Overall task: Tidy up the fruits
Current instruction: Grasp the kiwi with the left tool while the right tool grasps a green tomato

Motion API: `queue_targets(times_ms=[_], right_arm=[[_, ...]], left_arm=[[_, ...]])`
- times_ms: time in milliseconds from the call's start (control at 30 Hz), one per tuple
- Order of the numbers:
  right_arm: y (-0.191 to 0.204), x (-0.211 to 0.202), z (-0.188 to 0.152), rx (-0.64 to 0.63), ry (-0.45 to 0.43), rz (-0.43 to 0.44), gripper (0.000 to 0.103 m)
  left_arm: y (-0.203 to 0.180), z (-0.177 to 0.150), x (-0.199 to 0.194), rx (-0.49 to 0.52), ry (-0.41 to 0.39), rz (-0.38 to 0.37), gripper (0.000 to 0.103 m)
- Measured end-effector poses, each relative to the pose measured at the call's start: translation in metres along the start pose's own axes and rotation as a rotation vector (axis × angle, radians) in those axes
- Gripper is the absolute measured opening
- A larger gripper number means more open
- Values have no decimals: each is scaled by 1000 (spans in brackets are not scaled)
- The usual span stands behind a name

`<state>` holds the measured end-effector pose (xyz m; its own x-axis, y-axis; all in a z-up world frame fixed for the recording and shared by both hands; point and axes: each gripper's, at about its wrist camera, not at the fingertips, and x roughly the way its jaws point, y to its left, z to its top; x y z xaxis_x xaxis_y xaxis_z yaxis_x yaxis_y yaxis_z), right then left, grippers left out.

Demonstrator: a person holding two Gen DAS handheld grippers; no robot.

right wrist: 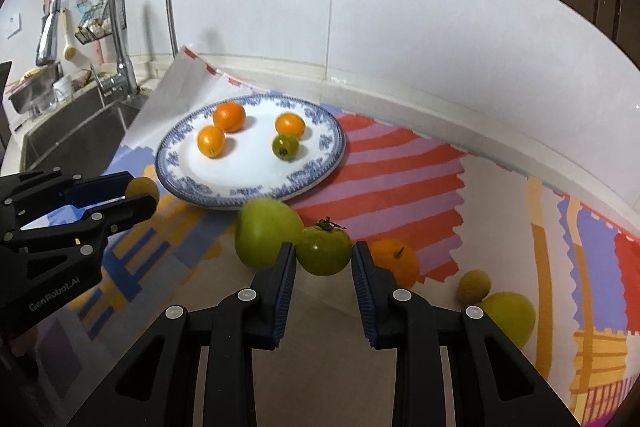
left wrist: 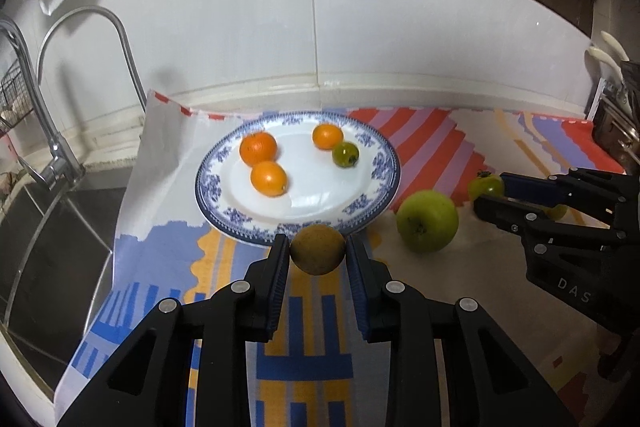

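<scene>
A blue-and-white plate (left wrist: 376, 163) (right wrist: 324, 131) on a striped cloth holds three oranges (left wrist: 258, 148) (right wrist: 229, 117) and a small green tomato (left wrist: 345, 154) (right wrist: 285, 146). My left gripper (left wrist: 318, 247) (right wrist: 140, 193) is shut on a brown round fruit (left wrist: 317, 249) (right wrist: 145, 187) at the plate's near rim. My right gripper (right wrist: 324, 253) (left wrist: 486, 193) is shut on a green tomato (right wrist: 324, 251) (left wrist: 485, 185), right of a green apple (left wrist: 427, 221) (right wrist: 264, 233).
On the cloth near the right gripper lie an orange (right wrist: 396, 261), a small brown fruit (right wrist: 473, 286) and a green fruit (right wrist: 510, 315). A sink (right wrist: 76, 135) with taps (left wrist: 52, 147) lies left. A tiled wall (left wrist: 400, 27) rises behind.
</scene>
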<state>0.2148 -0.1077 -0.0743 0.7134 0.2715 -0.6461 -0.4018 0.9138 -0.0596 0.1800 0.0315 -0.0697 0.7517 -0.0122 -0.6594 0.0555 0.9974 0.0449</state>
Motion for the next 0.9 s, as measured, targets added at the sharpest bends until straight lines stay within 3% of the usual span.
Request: queue_targets(times_ms=[533,900], right_arm=[[26,-10,56,-43,-105,130,30],[33,42,100,-39,4,231,30]], left_arm=[[23,36,-13,7,-111,25,29],[55,58,27,-9,-65,34,29]])
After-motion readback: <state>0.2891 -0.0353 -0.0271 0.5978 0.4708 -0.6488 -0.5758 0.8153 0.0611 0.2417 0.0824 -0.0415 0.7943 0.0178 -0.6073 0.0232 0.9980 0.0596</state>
